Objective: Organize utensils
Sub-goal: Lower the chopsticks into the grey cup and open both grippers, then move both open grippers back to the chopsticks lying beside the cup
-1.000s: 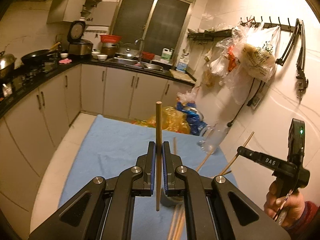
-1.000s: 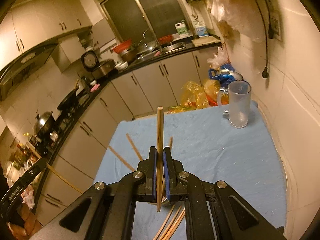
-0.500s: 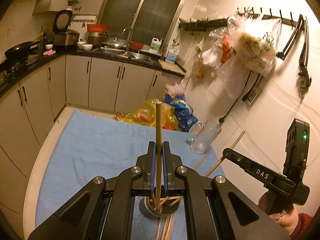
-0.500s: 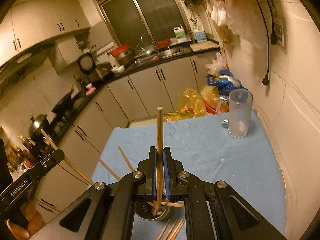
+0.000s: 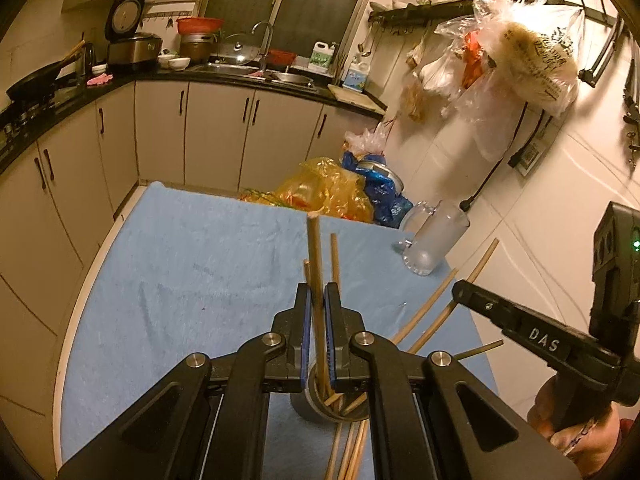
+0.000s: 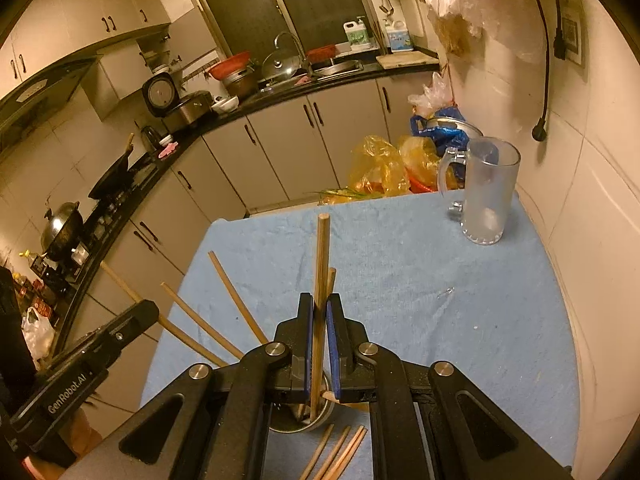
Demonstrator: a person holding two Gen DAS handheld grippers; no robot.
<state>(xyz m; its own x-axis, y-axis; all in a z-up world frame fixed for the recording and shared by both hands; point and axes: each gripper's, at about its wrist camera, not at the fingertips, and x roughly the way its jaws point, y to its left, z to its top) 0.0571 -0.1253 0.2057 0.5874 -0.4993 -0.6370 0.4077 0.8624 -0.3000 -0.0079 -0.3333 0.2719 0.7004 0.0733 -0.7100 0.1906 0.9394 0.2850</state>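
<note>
Each gripper, left gripper (image 5: 316,312) and right gripper (image 6: 319,316), has jaws pinching one chopstick (image 5: 314,248) upright, so its lower end enters the metal cup (image 6: 300,420) at bottom centre.

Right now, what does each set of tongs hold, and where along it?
Each holds one chopstick: left tongs and right tongs both grip low on the shaft, above the metal cup.

Frosted glass mug (image 6: 486,196) upright on the blue table cloth (image 6: 420,280) at its far right corner, yellow plastic bags (image 6: 380,168) on the floor beyond the mug, rice cooker (image 6: 176,102) on the black counter left of the sink (image 6: 336,67), wok (image 6: 114,174) further left.
</note>
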